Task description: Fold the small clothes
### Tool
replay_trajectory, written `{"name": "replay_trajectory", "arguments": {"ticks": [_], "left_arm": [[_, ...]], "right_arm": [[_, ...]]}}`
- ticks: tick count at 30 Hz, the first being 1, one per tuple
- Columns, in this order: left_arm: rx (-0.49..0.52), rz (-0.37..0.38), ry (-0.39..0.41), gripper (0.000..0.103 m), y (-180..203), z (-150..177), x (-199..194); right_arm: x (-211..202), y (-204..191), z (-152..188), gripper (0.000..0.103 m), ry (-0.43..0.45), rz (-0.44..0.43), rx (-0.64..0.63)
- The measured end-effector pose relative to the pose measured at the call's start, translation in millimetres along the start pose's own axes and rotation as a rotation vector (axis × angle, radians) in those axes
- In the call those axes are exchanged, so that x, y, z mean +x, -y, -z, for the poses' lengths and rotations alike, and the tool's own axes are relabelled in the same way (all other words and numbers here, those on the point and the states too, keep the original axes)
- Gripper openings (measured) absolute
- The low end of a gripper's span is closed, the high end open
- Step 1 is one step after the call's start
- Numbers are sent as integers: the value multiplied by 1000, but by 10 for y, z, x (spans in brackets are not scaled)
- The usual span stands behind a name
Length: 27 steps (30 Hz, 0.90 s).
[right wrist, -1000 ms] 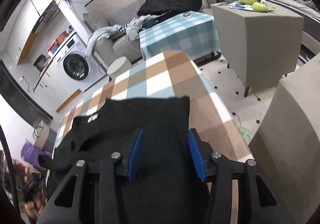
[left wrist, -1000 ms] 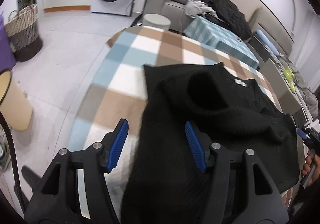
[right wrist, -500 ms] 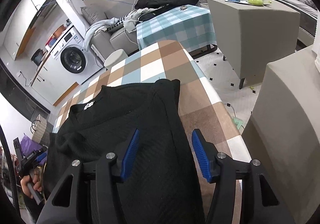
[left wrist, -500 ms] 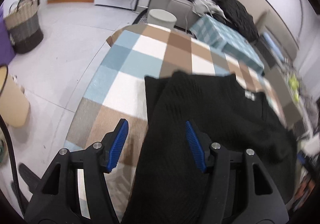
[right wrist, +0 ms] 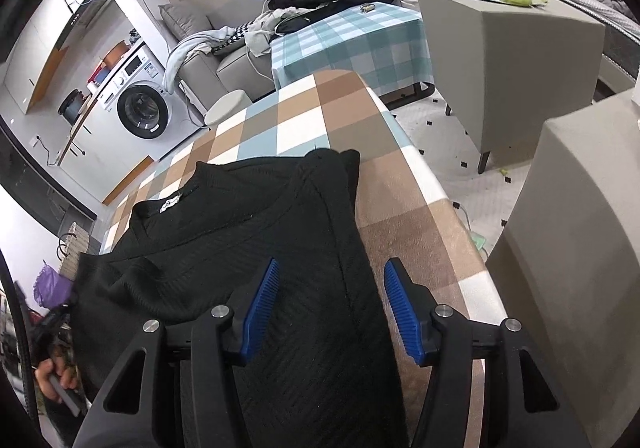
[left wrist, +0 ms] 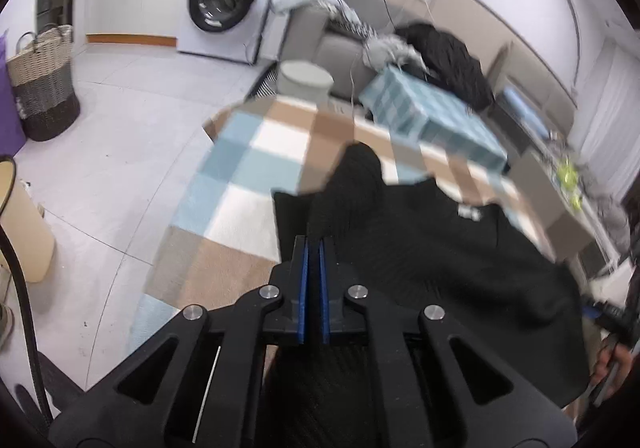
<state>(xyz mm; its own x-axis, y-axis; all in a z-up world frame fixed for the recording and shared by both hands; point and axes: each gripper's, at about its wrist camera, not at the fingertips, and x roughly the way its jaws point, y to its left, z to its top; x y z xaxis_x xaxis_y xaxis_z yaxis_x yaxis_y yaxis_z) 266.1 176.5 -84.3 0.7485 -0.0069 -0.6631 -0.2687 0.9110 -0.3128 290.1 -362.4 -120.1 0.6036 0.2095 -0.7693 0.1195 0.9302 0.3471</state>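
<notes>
"Did you see? The left gripper (left wrist: 313,248) had just snapped its 2 jaws shut."

"On what?"

"On the black top (left wrist: 432,256). It pinched a fold at the near edge, and that bit stood up in a hump."

"Where was the top?"

"Flat on the checked table (right wrist: 304,120), tag side up."

"And the right gripper (right wrist: 332,284)?"

"Its jaws had opened a bit more. They sat wide over the top's other edge (right wrist: 320,248), holding nothing."

"So folding could start?"

"I think so, once the right one pinched too."
</notes>
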Motion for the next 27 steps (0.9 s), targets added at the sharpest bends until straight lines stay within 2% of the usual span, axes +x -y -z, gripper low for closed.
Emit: {"name": "replay_trajectory", "arguments": {"ticks": [9, 10, 11, 12, 13, 14, 18, 21, 23, 24, 26, 27], "left_arm": [[-40, -26, -78, 3, -167, 113, 148], [-38, -30, -78, 3, -159, 121, 155], [-34, -33, -77, 3, -153, 124, 162], [-31, -32, -75, 3, -147, 124, 153], [-31, -29, -72, 3, -143, 124, 135], [-31, -27, -70, 3, -139, 118, 122], [-28, -1, -32, 3, -104, 80, -19], [-34, -3, 3, 3, -99, 54, -99], [-45, -27, 2, 3, -121, 53, -88], [-60, -37, -14, 3, -149, 68, -44], [-80, -65, -55, 5, -189, 87, 33], [-89, -76, -78, 12, -215, 111, 52]], "right_arm": [[358, -129, -193, 56, -13, 2, -20], [385, -157, -209, 51, -1, 17, -34], [408, -185, -225, 35, 7, 32, -55], [432, -218, -242, 24, 8, 57, -82], [425, -239, -260, 7, 15, 59, -99], [378, -251, -281, 5, 36, 15, -107], [19, -270, -440, 4, 204, -65, -79], [-99, -292, -568, 4, 291, -24, -33], [-15, -271, -621, 4, 275, -3, 7], [107, -242, -647, 6, 228, 23, 35], [264, -182, -637, 22, 149, 71, 76], [292, -137, -603, 24, 122, 67, 91]]}}
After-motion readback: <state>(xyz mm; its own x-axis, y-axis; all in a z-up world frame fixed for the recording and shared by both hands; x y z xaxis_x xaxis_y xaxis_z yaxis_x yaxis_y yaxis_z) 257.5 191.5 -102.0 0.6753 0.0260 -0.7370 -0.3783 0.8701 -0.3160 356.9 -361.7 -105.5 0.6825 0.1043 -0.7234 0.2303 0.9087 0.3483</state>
